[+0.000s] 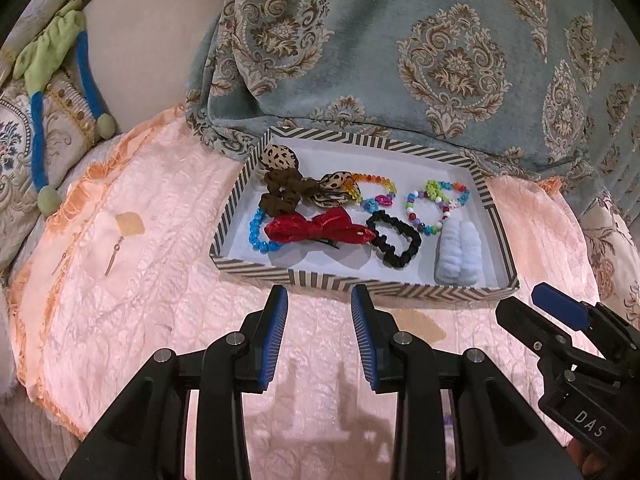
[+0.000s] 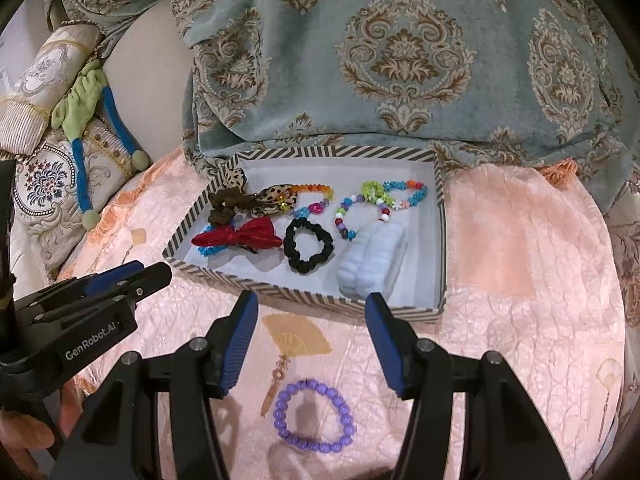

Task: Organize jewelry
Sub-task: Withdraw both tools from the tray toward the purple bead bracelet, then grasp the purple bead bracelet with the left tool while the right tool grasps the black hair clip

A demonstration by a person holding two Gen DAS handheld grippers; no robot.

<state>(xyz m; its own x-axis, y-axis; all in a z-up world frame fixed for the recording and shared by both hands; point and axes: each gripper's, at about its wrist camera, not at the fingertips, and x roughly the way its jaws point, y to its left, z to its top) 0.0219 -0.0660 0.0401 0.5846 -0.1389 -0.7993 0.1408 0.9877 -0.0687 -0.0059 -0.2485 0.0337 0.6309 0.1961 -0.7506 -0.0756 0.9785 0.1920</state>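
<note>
A shallow striped box (image 1: 256, 270) (image 2: 308, 295) lies on a pink quilt. In it are a red bow clip (image 1: 316, 226) (image 2: 240, 234), a black scrunchie (image 1: 394, 238) (image 2: 309, 245), a brown scrunchie (image 1: 280, 196), bead bracelets (image 1: 436, 204) (image 2: 380, 204) and a white fluffy scrunchie (image 1: 460, 252) (image 2: 370, 260). A purple bead bracelet (image 2: 314, 416) lies on the quilt in front of the box, below my right gripper (image 2: 312, 340), which is open and empty. My left gripper (image 1: 319, 334) hovers open and empty just before the box's near wall.
A teal patterned blanket (image 1: 440, 60) is heaped behind the box. Embroidered cushions (image 2: 52, 184) and a green and blue plush toy (image 1: 52, 80) lie at the left. The right gripper's side (image 1: 560, 328) shows in the left wrist view, the left gripper's side (image 2: 116, 280) in the right.
</note>
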